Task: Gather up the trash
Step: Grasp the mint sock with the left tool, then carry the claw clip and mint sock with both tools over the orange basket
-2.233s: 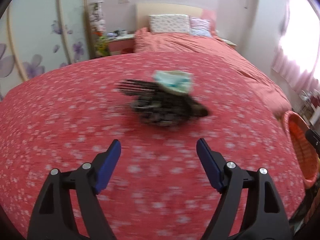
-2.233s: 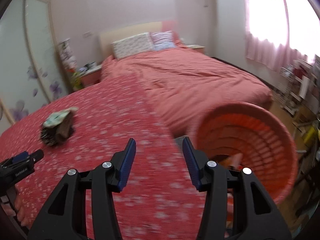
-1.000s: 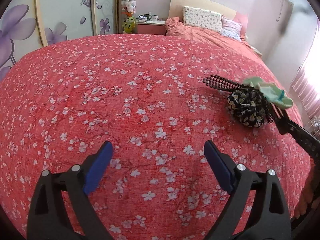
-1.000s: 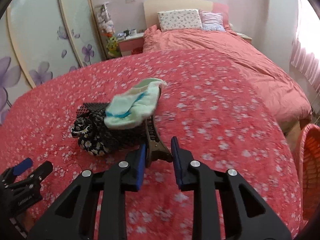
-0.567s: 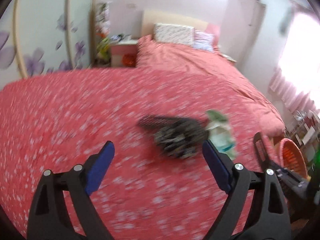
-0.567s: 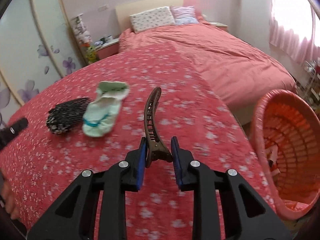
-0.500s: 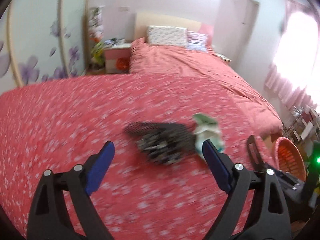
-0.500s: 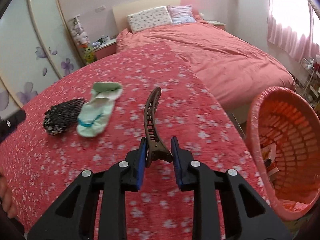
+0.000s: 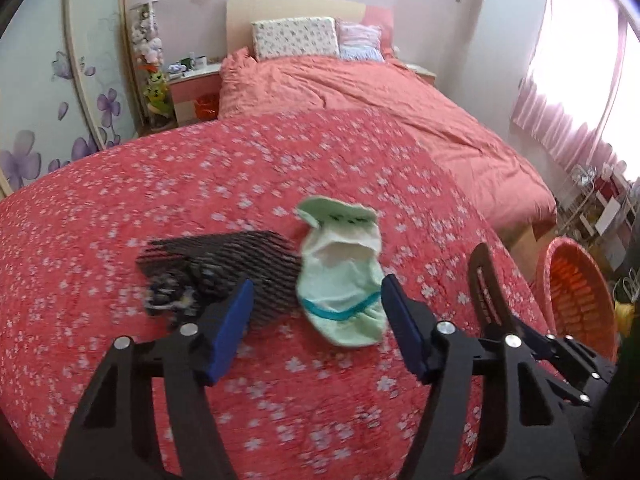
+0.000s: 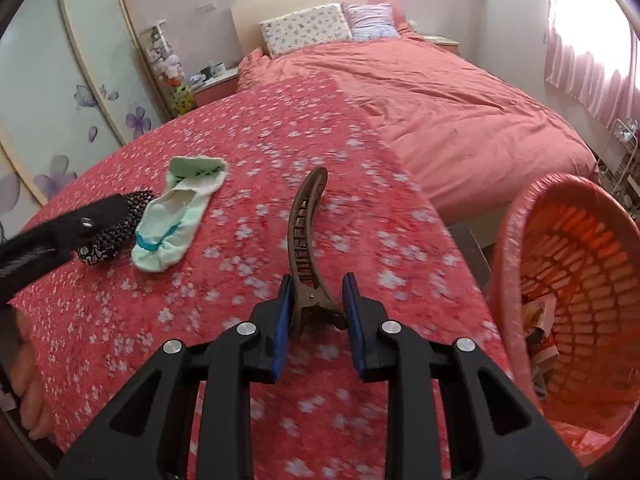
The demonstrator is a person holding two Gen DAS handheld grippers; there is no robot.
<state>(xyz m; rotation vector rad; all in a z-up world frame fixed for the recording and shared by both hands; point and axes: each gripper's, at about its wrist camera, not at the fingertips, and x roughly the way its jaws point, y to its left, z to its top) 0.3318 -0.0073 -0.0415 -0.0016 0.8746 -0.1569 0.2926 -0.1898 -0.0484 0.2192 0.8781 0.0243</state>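
Note:
My right gripper (image 10: pixel 318 304) is shut on a brown hair claw clip (image 10: pixel 305 228) and holds it above the red flowered bedspread, left of the orange basket (image 10: pixel 560 264). The clip also shows in the left wrist view (image 9: pixel 486 284). My left gripper (image 9: pixel 316 316) is open and empty, its jaws on either side of a pale green sock (image 9: pixel 340 276) that lies on the bedspread. A black mesh pouch (image 9: pixel 224 264) lies just left of the sock. The sock (image 10: pixel 176 220) and pouch (image 10: pixel 116 232) show in the right wrist view too.
The orange basket (image 9: pixel 576 296) stands off the bed's right edge with some wrappers inside. Pillows (image 9: pixel 296 36) lie at the headboard. A nightstand (image 9: pixel 192 88) and a wardrobe with purple flowers (image 9: pixel 36 120) are at the left. A window with pink curtains (image 10: pixel 592 52) is at the right.
My left gripper has moved in on the sock and narrowed a little. My right gripper has carried the clip away from the pile, to the right toward the basket.

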